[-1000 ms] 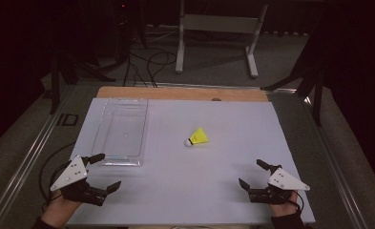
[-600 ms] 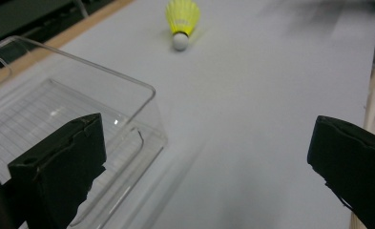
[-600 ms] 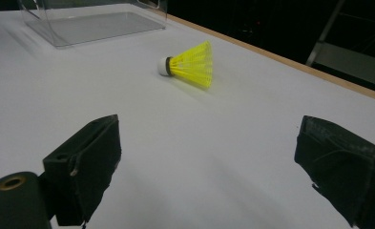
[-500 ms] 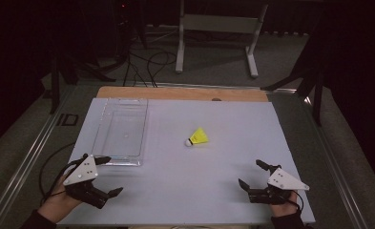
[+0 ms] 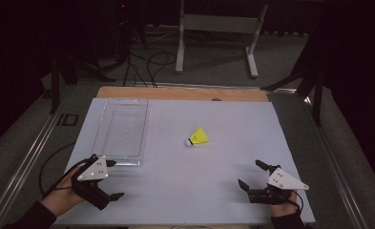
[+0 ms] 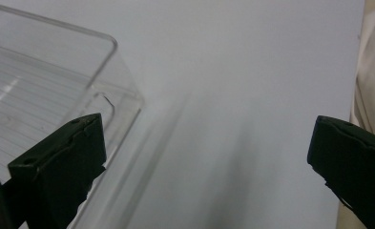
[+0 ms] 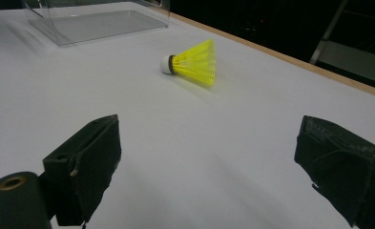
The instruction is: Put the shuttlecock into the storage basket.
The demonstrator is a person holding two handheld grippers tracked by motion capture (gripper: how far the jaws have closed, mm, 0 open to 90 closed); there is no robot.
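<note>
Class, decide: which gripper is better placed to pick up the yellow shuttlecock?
Right. The right gripper is open and faces the shuttlecock across bare table. The left gripper points at the clear tray.

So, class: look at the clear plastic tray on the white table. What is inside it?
Nothing is in the clear plastic tray; the white table shows through its base. The yellow shuttlecock lies outside it, on the table to its right. Nothing covers the tray.

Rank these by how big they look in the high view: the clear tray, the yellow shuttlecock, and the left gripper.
1. clear tray, clearly largest.
2. left gripper, though it lies nearer the camera, which enlarges it somewhat.
3. yellow shuttlecock, smallest.
</note>
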